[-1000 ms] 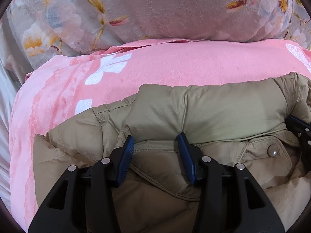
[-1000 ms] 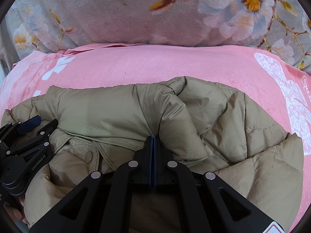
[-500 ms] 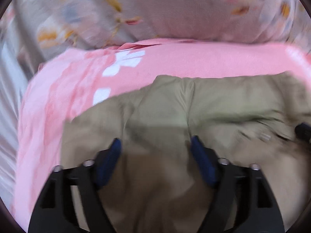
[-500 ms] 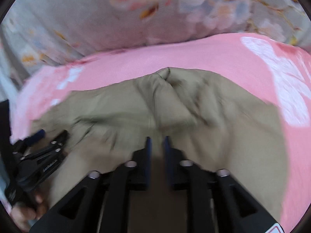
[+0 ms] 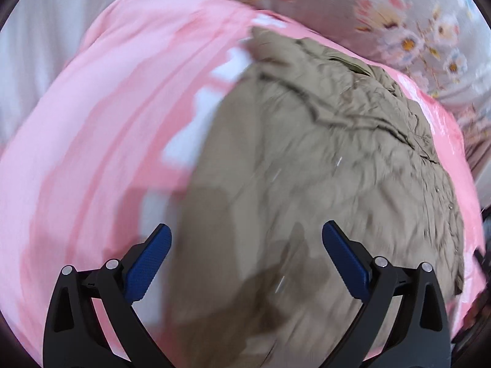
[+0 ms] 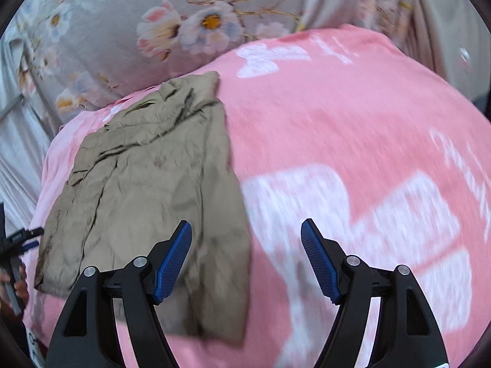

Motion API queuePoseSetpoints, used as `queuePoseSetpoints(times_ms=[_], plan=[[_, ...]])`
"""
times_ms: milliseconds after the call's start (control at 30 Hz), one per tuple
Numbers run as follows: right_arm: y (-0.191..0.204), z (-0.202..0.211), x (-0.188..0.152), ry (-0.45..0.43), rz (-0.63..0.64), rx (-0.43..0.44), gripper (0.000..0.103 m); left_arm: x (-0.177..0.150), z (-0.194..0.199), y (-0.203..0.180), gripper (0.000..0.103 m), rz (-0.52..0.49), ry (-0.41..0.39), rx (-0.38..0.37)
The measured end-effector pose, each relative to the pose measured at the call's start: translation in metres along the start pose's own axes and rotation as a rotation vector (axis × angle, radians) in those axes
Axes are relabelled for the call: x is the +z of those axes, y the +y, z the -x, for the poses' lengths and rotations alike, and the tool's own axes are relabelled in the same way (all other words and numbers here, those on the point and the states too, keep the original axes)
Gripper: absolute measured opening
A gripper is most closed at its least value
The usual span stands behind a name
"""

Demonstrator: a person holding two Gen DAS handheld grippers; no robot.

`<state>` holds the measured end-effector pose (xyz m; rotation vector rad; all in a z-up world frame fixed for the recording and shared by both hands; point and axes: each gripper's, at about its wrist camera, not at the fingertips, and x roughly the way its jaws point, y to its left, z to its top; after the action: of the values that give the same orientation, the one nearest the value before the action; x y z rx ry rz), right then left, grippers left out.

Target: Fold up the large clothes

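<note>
Pink bedding covers the bed, and on it lies the jacket, a khaki quilted thing, puffy and creased, folded into a rough rectangle. Folding looks mostly done; perhaps one more fold or some smoothing remains. Over it the left gripper is spread wide, the right gripper too; both have just been opening, nothing pinched. Behind sits a grey flowered quilt.

Left wrist view: looking steeply down past its claw, close over the khaki jacket. Right wrist view: angled down from the jacket's right. Shared: jacket, pink blanket.
</note>
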<state>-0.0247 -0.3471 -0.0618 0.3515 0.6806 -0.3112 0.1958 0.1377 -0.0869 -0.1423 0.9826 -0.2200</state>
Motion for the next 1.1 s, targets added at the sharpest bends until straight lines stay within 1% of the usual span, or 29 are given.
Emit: queuePoseSetpoints(times_ms=[100,167,233,300,400,467,500,533,567,600,633,667,700,733,767,800,833,900,933,1100], plan=[[-0.006,0.005,-0.024,0.003,-0.052,0.019,0.072,-0.03,0.005,0.022,0.096,0.097,0.025,-0.026],[-0.006,0.0,-0.034,0.021,-0.112,0.054,0.072,-0.046,0.005,0.033,0.096,0.161,0.003,-0.064],[-0.002,-0.005,-0.043,0.033,-0.164,0.092,0.072,-0.053,0.01,0.033,0.096,0.178,-0.026,-0.066],[0.004,-0.006,-0.05,0.034,-0.187,0.108,0.072,-0.056,0.012,0.031,0.096,0.187,-0.028,-0.063],[0.017,-0.01,-0.06,0.045,-0.169,0.144,0.072,-0.062,0.014,0.027,0.096,0.166,-0.024,-0.039],[0.025,-0.012,-0.066,0.031,-0.149,0.129,0.072,-0.063,0.013,0.022,0.095,0.15,-0.012,-0.034],[0.028,-0.013,-0.067,0.022,-0.141,0.116,0.071,-0.064,0.013,0.02,0.092,0.142,-0.01,-0.032],[0.03,-0.016,-0.066,0.017,-0.135,0.103,0.067,-0.064,0.013,0.017,0.085,0.133,-0.012,-0.031],[0.031,-0.016,-0.065,0.015,-0.134,0.095,0.063,-0.065,0.014,0.013,0.081,0.124,-0.011,-0.034],[0.032,-0.018,-0.062,0.02,-0.137,0.088,0.051,-0.065,0.014,0.011,0.073,0.119,-0.01,-0.033],[0.03,-0.02,-0.06,0.032,-0.146,0.094,0.033,-0.065,0.014,0.008,0.065,0.11,-0.011,-0.027],[0.029,-0.021,-0.059,0.038,-0.155,0.1,0.024,-0.066,0.016,0.006,0.06,0.105,-0.015,-0.025],[0.027,-0.021,-0.057,0.043,-0.166,0.101,0.012,-0.066,0.017,0.005,0.049,0.103,-0.015,-0.031],[0.026,-0.02,-0.056,0.045,-0.175,0.108,0.007,-0.066,0.019,0.003,0.037,0.102,-0.017,-0.038],[0.025,-0.017,-0.055,0.038,-0.179,0.119,0.006,-0.066,0.022,0.002,0.029,0.1,-0.024,-0.036],[0.026,-0.01,-0.055,0.022,-0.173,0.123,0.004,-0.067,0.026,0.0,0.014,0.094,-0.031,-0.018],[0.027,-0.005,-0.055,0.009,-0.159,0.121,0.004,-0.067,0.032,-0.001,0.011,0.087,-0.041,-0.028],[0.028,0.009,-0.055,-0.021,-0.136,0.121,0.003,-0.067,0.043,-0.002,0.008,0.083,-0.059,-0.047],[0.028,0.015,-0.054,-0.03,-0.136,0.13,0.003,-0.067,0.052,-0.003,0.007,0.078,-0.082,-0.061],[0.023,0.053,-0.053,-0.089,-0.139,0.183,0.003,-0.071,0.091,-0.005,0.004,0.063,-0.132,-0.106]])
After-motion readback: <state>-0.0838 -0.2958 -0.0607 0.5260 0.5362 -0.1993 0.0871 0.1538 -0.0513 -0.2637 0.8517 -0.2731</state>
